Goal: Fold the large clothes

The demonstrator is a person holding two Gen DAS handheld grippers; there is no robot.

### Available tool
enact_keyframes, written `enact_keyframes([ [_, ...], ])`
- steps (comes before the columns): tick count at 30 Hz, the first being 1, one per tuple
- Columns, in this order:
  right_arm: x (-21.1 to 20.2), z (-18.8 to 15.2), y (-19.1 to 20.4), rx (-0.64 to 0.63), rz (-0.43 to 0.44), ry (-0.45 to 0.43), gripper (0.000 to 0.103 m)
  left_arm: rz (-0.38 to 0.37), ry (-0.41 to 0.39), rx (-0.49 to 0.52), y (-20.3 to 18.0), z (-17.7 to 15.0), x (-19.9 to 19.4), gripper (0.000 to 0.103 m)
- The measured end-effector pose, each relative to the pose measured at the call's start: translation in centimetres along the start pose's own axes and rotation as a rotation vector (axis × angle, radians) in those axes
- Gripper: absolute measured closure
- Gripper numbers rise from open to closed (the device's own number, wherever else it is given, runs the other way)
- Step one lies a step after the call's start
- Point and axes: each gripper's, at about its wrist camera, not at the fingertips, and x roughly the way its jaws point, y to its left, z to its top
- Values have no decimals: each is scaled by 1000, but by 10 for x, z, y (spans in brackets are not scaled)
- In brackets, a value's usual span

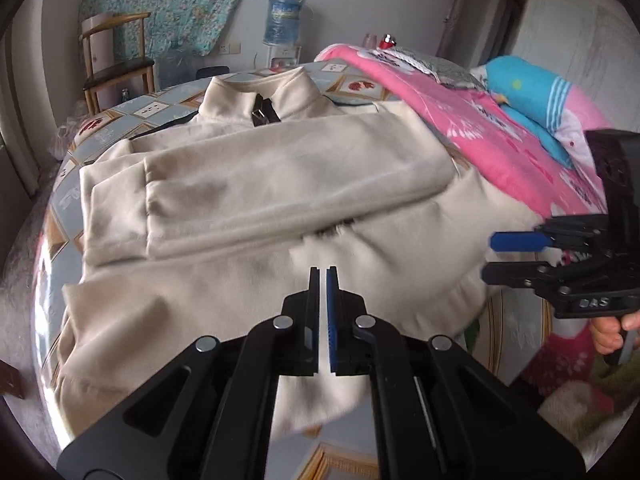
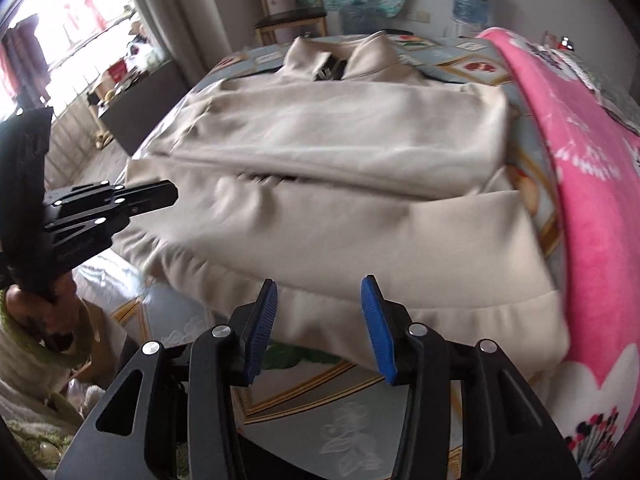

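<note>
Cream jacket (image 1: 248, 184) lies flat on the patterned table (image 1: 132, 114), collar (image 1: 260, 94) at the far side, hem toward the near edge; both sleeves appear folded across the chest, one stacked on the other, cuffs ending at the left; a pink blanket (image 1: 500, 128) is heaped along the right of the table, its edge touching or just beside the jacket's right side.

Left gripper (image 1: 323, 276) hovers over the near part of the jacket; jaws pressed almost together, only a thin slit between the pads; nothing caught in them as far as the view shows. Right gripper (image 2: 318, 292) sits at the near hem; jaws partway apart, blue pads clear of cloth, nothing held; seen from the left camera it stands off to the right with a hand (image 1: 612, 332) on its grip.

Progress, as a judgement: sleeves are in, so the first stage looks done; the body is still full length and the hem (image 2: 420, 304) hangs slightly over the near table edge; what seems left is taking the hem at both near corners and carrying it up toward the collar, then squaring the stack. Frames are blurred; fine creases cannot be read.
</note>
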Motion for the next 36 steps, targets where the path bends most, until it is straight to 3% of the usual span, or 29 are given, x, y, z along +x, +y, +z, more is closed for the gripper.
enact_keyframes([
  [3,26,-10,7,-29,-44,58,59,51,93,-39,11,-24,8,98],
  [7,15,-4,25,-92,-107,47,59,31,14,-170,40,-39,-19,98],
  [9,3,1,35,-111,-57,6,59,70,-17,-194,50,-42,-32,98],
  [12,4,9,53,-125,31,-13,51,144,29,-256,72,-51,-29,99],
  [15,31,5,70,-180,2,41,45,92,19,-327,87,-58,-33,100],
  [17,39,4,72,-198,-17,50,40,116,9,-311,85,-56,-38,100],
  [20,30,15,63,-163,27,65,40,148,-8,-300,87,-48,-48,94],
  [23,13,36,48,-120,63,34,38,150,-37,-323,97,-29,-55,78],
  [26,-2,63,27,-58,105,-7,24,144,-68,-327,106,0,-59,67],
  [32,-7,141,-33,105,188,-46,22,125,-88,-362,121,74,-44,64],
  [36,6,197,-73,179,176,-46,22,123,-75,-344,129,127,-12,49],
])
